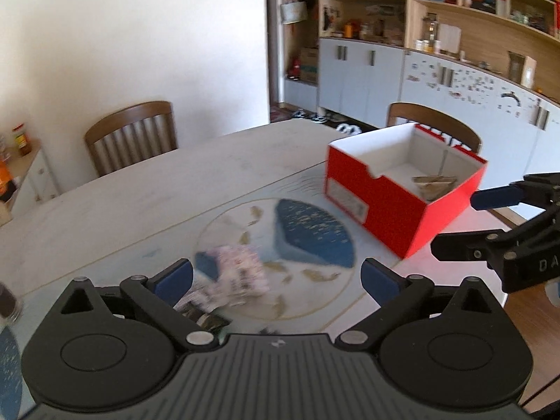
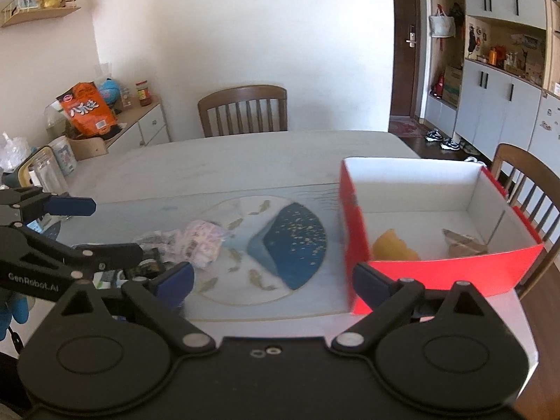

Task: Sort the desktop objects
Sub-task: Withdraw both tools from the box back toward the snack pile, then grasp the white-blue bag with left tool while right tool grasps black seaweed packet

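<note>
A red shoebox with a white inside stands open on the right of the table. In it lie a yellow object and a tan folded item. A crumpled pink-and-white wrapper lies on the placemat, with small dark packets beside it. My left gripper hovers open just short of the wrapper, nothing between its blue pads. My right gripper is open and empty by the box's near left corner.
A placemat with a round blue print covers the near table. Two wooden chairs stand at the far side and right. A dark jar sits at the left edge. A side cabinet holds snack bags.
</note>
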`<state>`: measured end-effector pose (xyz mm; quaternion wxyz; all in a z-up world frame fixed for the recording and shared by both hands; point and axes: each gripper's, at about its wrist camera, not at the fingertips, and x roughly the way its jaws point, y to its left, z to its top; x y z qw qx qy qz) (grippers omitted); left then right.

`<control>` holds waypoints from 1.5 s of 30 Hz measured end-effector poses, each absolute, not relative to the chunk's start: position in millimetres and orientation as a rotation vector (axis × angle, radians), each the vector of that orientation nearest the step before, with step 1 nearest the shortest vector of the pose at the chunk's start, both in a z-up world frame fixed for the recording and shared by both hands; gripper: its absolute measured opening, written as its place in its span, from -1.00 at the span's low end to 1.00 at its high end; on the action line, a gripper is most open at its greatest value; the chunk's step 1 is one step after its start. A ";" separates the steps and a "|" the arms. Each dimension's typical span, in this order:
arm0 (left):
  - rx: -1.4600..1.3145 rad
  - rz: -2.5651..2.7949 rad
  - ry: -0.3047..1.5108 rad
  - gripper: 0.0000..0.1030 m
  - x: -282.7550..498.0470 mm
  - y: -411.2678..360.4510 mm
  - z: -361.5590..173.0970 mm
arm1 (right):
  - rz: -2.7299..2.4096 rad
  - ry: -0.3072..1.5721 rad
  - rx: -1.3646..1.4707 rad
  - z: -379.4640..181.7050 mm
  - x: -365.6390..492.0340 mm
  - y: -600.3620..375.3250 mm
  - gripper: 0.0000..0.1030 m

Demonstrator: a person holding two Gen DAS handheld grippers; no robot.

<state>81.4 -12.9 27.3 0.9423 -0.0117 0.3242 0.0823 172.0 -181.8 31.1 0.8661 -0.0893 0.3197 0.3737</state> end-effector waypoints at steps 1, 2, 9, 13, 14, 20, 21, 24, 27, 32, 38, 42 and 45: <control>-0.029 0.185 0.662 0.99 78.1 -9.1 25.7 | 0.788 0.667 -0.191 30.1 169.5 -178.1 0.90; -0.034 0.195 0.664 0.99 74.9 -5.4 23.9 | 0.793 0.665 -0.197 29.3 167.0 -174.5 0.90; -0.043 0.311 0.655 0.99 50.9 16.9 11.2 | 0.805 0.664 -0.200 20.8 156.6 -153.8 0.90; -0.042 0.384 0.656 0.99 44.1 28.6 3.2 | 0.811 0.646 -0.206 15.3 151.2 -140.1 0.90; -0.048 0.394 0.659 0.99 42.4 31.8 1.2 | 0.812 0.648 -0.209 13.9 150.8 -137.4 0.90; -0.071 0.449 0.675 0.99 36.8 43.5 -13.6 | 0.826 0.652 -0.226 2.4 145.0 -118.3 0.89; -0.066 0.471 0.674 0.99 35.9 44.8 -16.6 | 0.827 0.655 -0.230 0.3 144.2 -115.0 0.89; -0.075 0.514 0.682 0.99 35.0 50.8 -25.2 | 0.829 0.656 -0.250 -6.4 141.0 -106.2 0.89; -0.085 0.553 0.696 0.99 34.3 56.6 -32.8 | 0.833 0.666 -0.265 -13.3 139.9 -98.9 0.88; -0.098 0.589 0.714 0.99 33.9 62.4 -41.9 | 0.829 0.679 -0.281 -21.9 139.5 -92.0 0.88; -0.128 0.605 0.730 0.99 37.9 68.1 -51.7 | 0.822 0.687 -0.286 -30.6 139.1 -84.4 0.87; -0.147 0.605 0.742 0.99 40.3 71.8 -59.1 | 0.822 0.688 -0.289 -35.3 137.4 -80.4 0.87; -0.151 0.602 0.756 0.99 43.3 73.9 -65.4 | 0.820 0.695 -0.291 -40.0 137.6 -77.7 0.87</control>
